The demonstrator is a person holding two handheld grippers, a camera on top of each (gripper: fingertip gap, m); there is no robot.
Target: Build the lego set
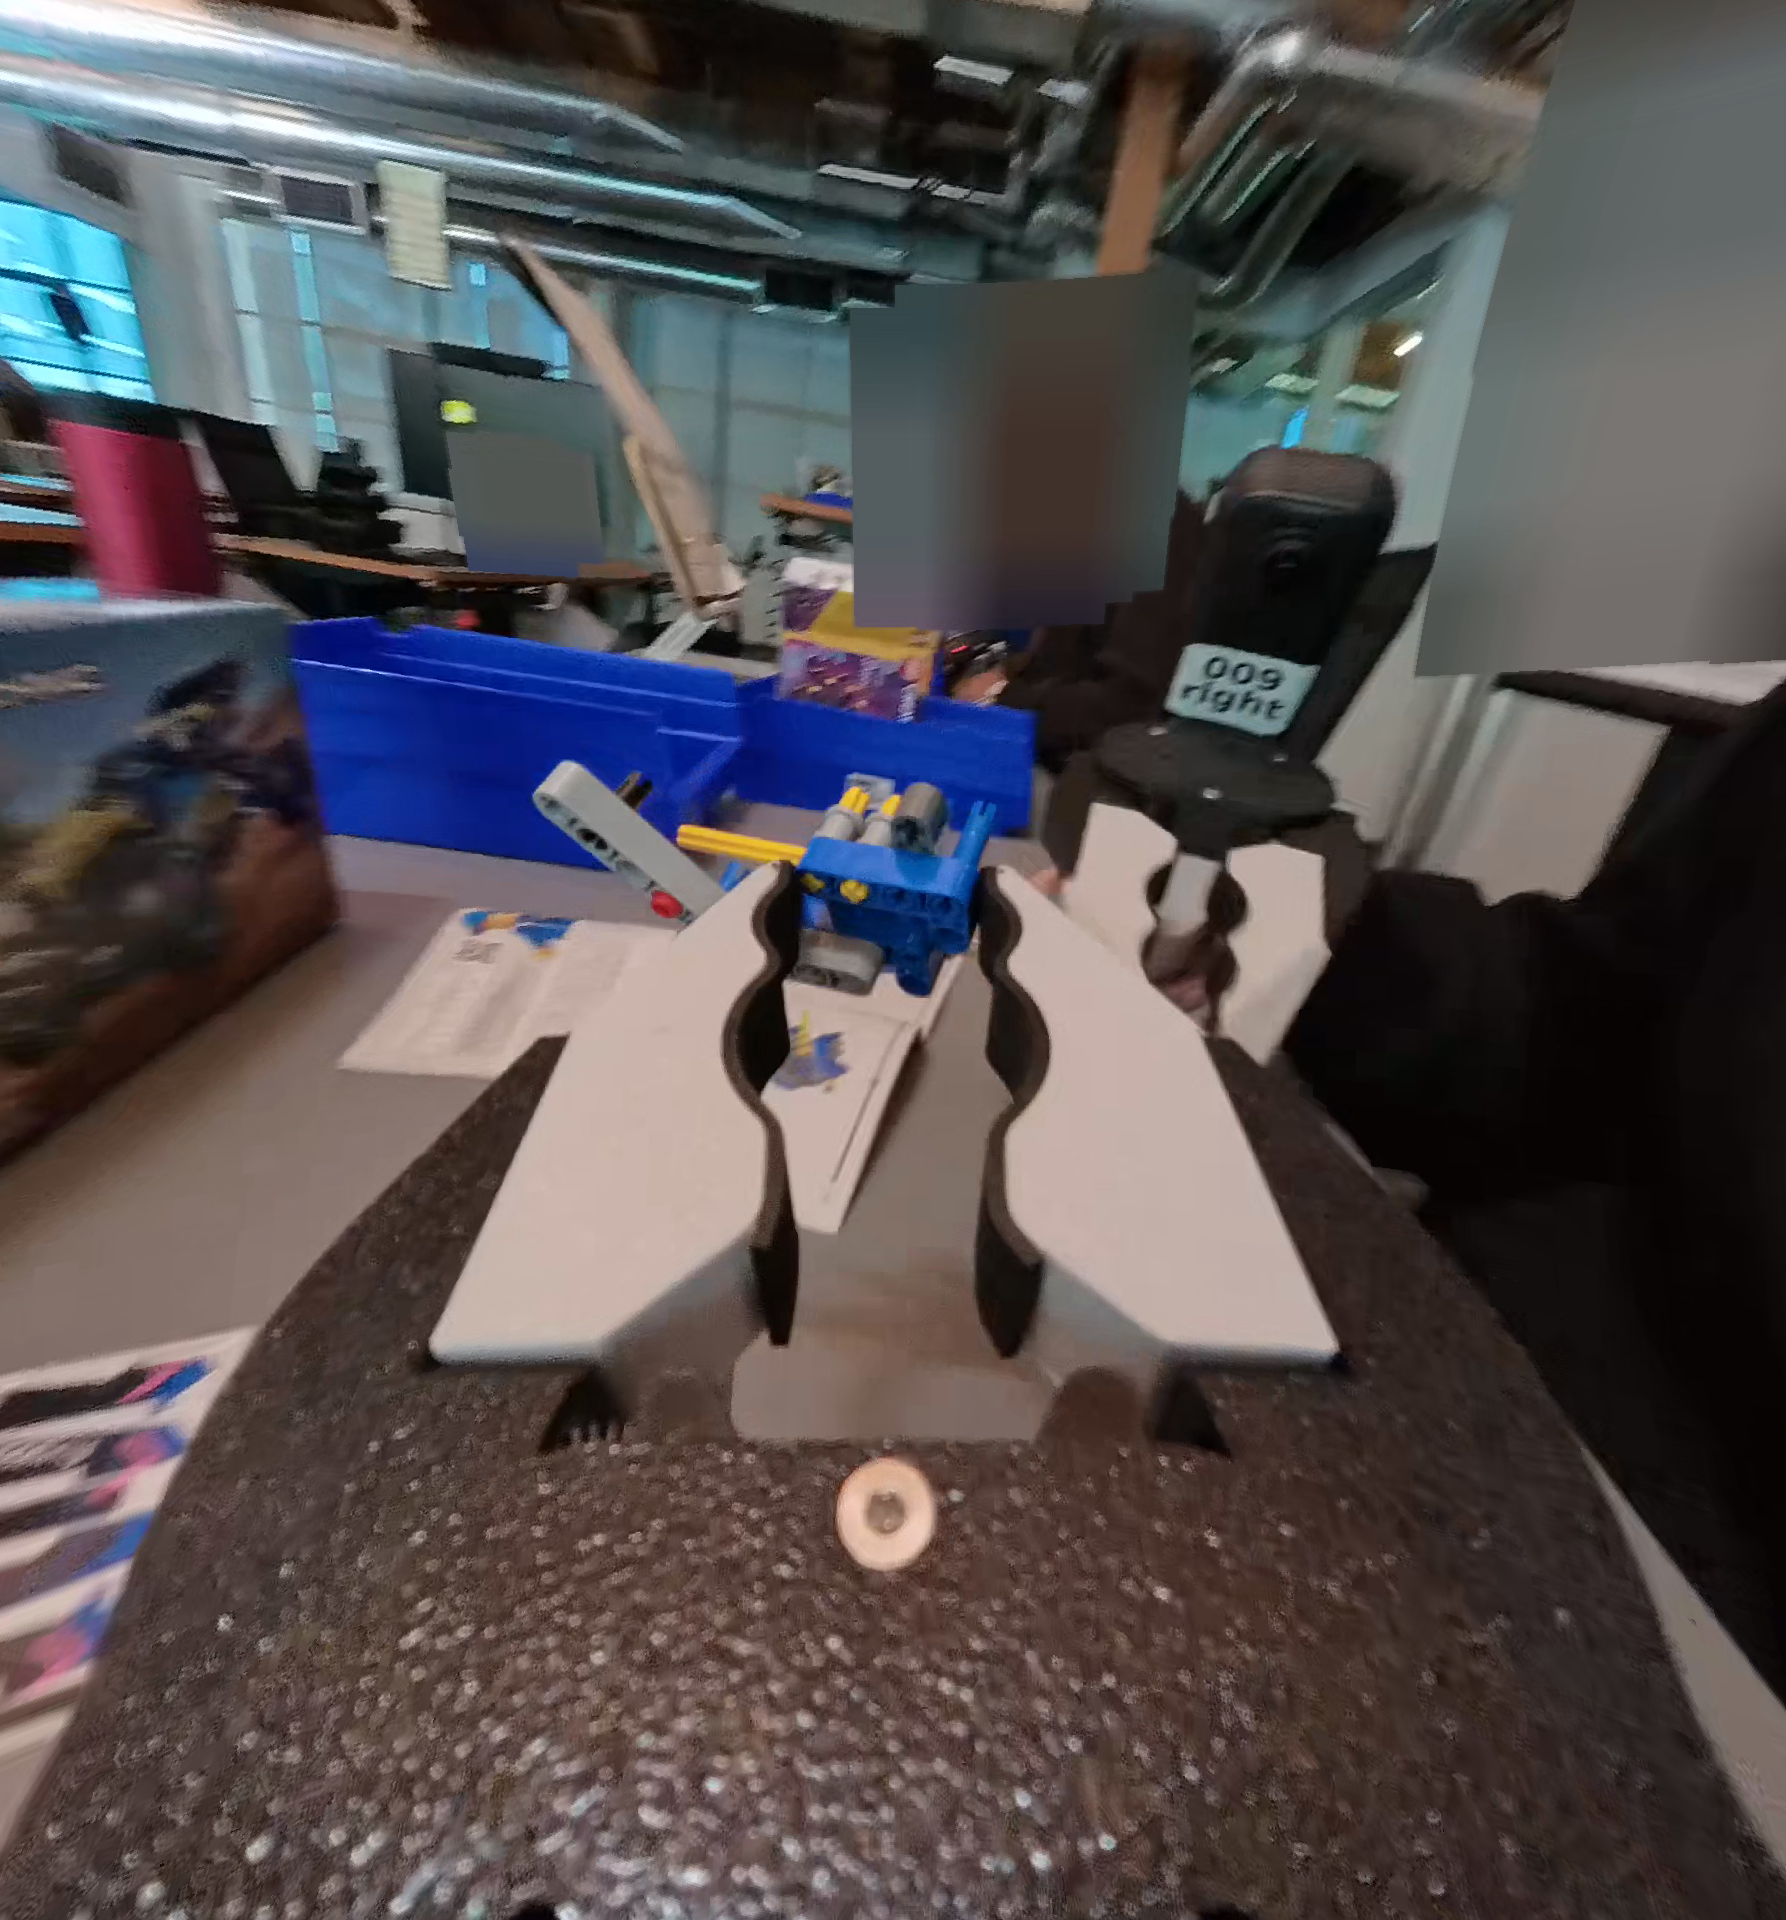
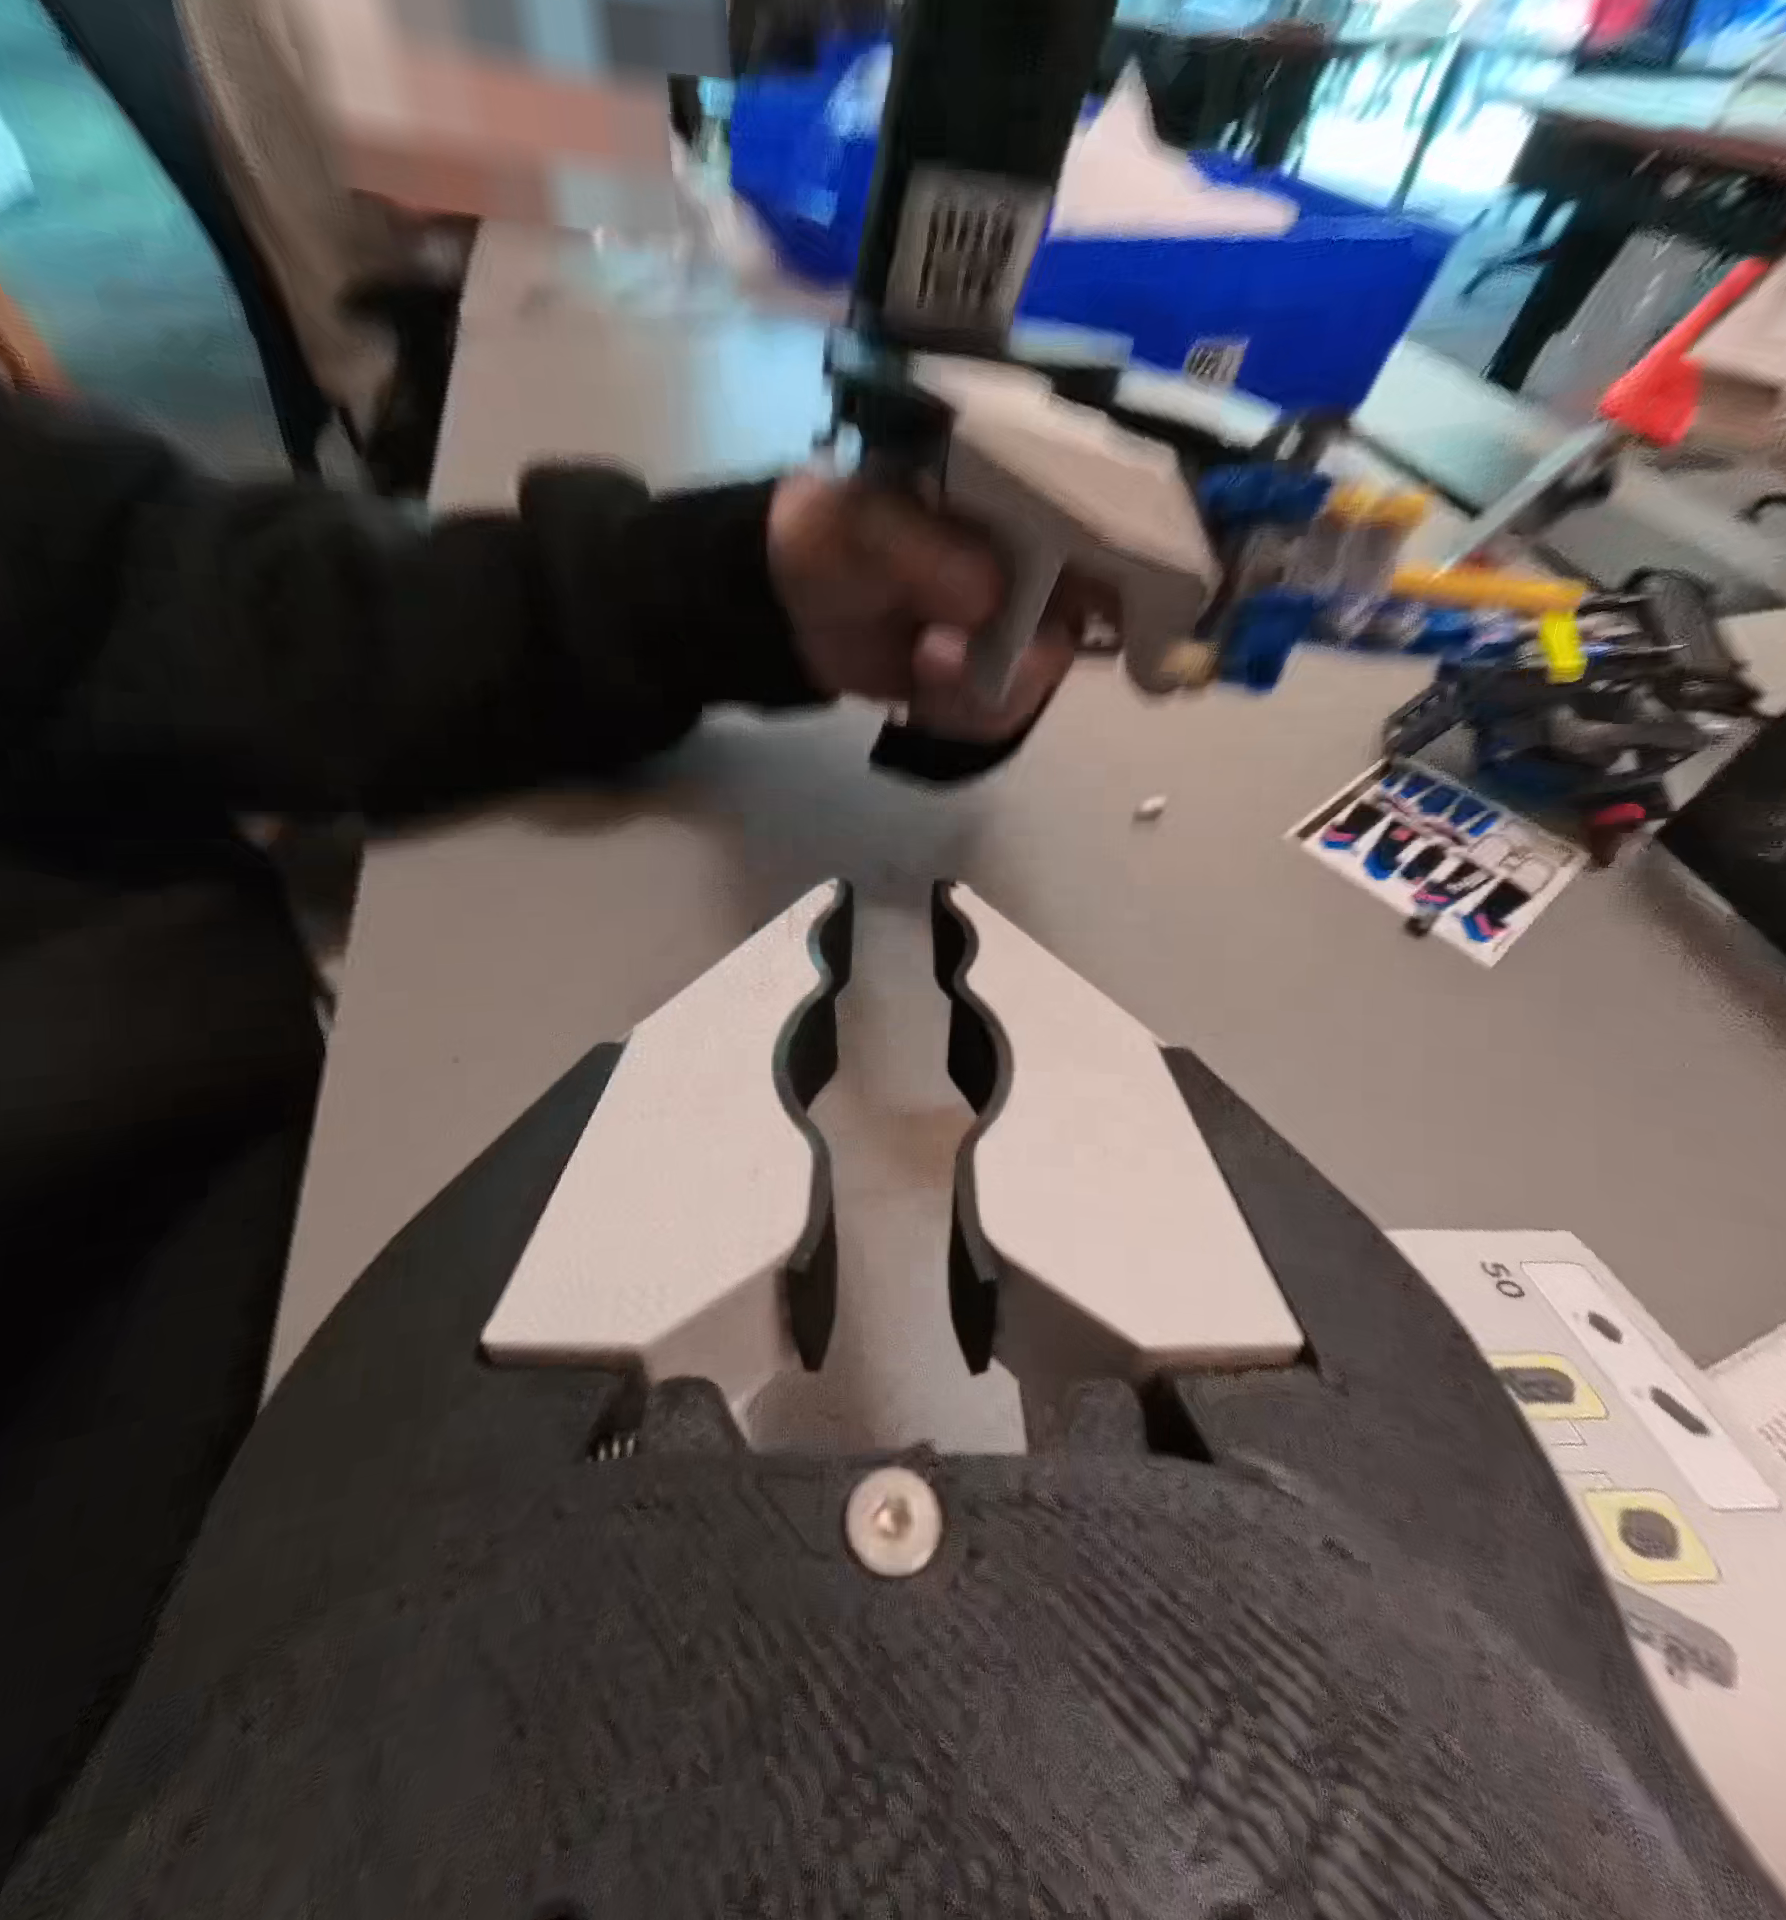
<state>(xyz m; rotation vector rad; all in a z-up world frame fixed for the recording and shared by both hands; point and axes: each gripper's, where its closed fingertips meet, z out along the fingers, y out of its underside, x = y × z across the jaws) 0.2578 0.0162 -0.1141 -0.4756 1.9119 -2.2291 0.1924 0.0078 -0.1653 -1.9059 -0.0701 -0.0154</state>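
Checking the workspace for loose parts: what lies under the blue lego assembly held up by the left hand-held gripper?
Below the blue lego assembly, an open instruction booklet lies on the grey table. The left hand-held gripper hides part of it.

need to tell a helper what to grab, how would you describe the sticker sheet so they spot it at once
On the grey table, look beside the dark, partly built lego model. The flat white sticker sheet lies partly under it, printed with blue, black and pink shapes. Unlike the white paper instruction booklet, it is one sheet.
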